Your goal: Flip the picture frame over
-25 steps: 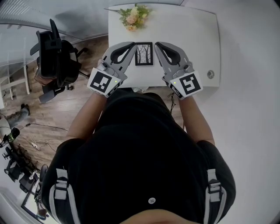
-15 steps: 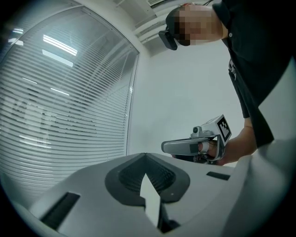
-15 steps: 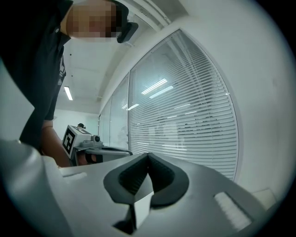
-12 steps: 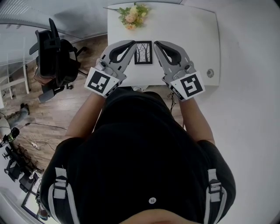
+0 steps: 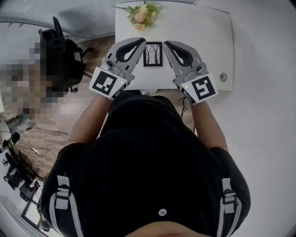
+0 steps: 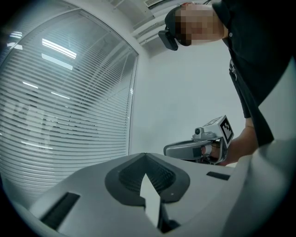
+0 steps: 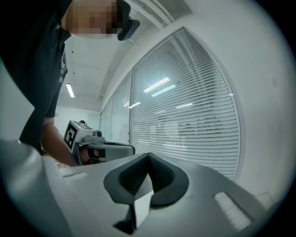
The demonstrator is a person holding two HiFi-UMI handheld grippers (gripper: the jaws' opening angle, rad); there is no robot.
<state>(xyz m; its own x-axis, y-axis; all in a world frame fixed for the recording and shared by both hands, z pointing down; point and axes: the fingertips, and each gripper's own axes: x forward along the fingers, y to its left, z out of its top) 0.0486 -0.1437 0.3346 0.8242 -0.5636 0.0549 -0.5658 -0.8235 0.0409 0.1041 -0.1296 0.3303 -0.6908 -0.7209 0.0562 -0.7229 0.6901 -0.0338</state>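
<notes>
A small black picture frame (image 5: 153,54) with a tree print lies face up on the white table (image 5: 208,32). In the head view it sits between my two grippers without touching either. My left gripper (image 5: 140,42) is just left of the frame, its jaws shut with nothing held. My right gripper (image 5: 168,45) is just right of it, also shut and empty. In the left gripper view the fingertips (image 6: 146,156) meet, and the right gripper (image 6: 201,147) shows beyond them. The right gripper view shows closed tips (image 7: 148,155) and the left gripper (image 7: 99,149) opposite.
A bunch of pale flowers (image 5: 141,14) lies at the table's far edge. A small round fitting (image 5: 223,77) sits near the front right corner. A black office chair (image 5: 60,51) stands on the wooden floor to the left. Window blinds (image 6: 60,115) fill the background.
</notes>
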